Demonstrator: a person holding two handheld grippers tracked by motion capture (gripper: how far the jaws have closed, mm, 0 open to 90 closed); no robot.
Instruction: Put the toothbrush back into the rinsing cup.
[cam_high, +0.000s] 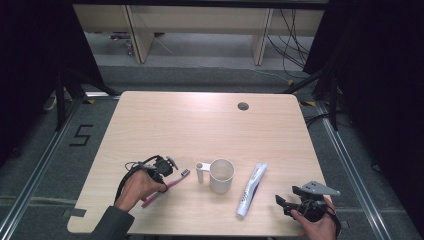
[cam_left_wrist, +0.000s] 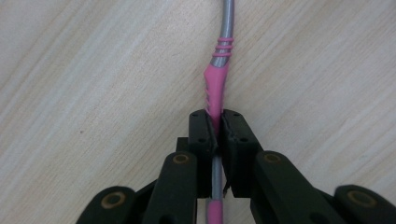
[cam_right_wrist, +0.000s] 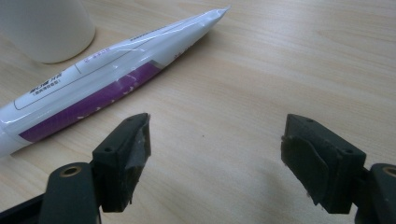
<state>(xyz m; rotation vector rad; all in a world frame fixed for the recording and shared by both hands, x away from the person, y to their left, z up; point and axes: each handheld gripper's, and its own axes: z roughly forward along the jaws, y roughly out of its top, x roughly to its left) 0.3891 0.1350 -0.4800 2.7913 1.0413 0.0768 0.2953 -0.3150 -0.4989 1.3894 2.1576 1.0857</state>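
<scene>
On a pale wood-grain desk (cam_high: 165, 120) over grey flooring, the left tool (cam_left_wrist: 215, 128) clamps a pink toothbrush (cam_left_wrist: 214, 88), while the right tool (cam_right_wrist: 215, 154) gapes empty.

Through the right gripper view I see my right gripper (cam_right_wrist: 215, 154) with its two black jaws standing wide apart over bare wood, nothing between them. A white toothpaste tube (cam_right_wrist: 107, 88) with a purple band lies flat on the table (cam_right_wrist: 299, 60) beyond the jaw at the picture's left, running from the left edge up to its crimped end near the top. A white cup (cam_right_wrist: 44, 28) stands just beside the tube in the top left corner.
</scene>
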